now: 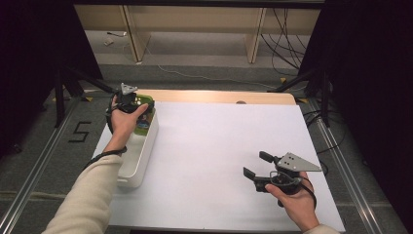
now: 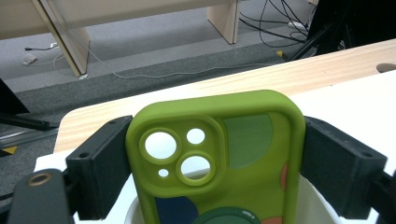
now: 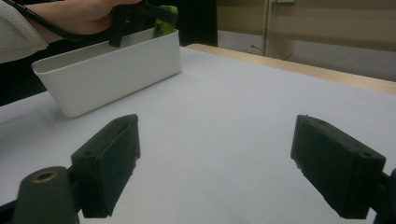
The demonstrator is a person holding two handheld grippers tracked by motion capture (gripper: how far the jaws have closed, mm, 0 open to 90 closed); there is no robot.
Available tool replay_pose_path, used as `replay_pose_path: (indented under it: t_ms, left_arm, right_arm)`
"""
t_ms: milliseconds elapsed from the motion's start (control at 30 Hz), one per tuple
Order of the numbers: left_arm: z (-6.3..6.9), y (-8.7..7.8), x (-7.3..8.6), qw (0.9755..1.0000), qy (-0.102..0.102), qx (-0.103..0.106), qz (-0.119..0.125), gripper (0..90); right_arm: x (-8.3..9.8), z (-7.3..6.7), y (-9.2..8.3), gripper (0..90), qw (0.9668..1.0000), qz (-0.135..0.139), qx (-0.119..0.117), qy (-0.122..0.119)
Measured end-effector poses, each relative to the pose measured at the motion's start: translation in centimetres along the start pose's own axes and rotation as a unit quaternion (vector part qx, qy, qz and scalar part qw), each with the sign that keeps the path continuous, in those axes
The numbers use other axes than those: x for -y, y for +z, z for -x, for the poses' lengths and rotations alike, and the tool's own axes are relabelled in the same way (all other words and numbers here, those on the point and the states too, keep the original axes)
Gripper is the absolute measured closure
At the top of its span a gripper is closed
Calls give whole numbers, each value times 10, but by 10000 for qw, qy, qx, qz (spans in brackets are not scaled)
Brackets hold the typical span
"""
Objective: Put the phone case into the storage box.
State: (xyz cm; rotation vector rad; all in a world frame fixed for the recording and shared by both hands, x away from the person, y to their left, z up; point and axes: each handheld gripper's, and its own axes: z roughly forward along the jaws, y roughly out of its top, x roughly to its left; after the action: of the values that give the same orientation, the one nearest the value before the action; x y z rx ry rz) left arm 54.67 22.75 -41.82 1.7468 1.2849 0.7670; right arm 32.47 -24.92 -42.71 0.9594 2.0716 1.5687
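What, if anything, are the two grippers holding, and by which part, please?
The left gripper clamps the green phone case across its long side edges, above the white bin. The right gripper is open, holding nothing.

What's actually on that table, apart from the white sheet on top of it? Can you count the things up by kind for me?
Green phone case, clamped in the left hand-held gripper: 1
White bin, long and open-topped, at the table's left edge: 1
Hand-held gripper, counting the right hand-held gripper with nothing between its jaws: 2
Total: 4
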Motion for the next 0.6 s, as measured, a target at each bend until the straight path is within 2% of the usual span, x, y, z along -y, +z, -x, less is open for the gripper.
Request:
replay_pose_path:
  t_ms: [233,400,600]
  left_arm:
    - [0,1,0,10000,33,10,-48,137]
    - [-1,3,0,10000,-20,8,-37,132]
    - [-2,3,-1,9999,-18,90,-56,71]
  right_arm:
    - [0,0,0,165,10000,0,-3,2]
    - [0,0,0,165,10000,-8,-12,5]
    - [0,0,1,164,10000,-11,-13,0]
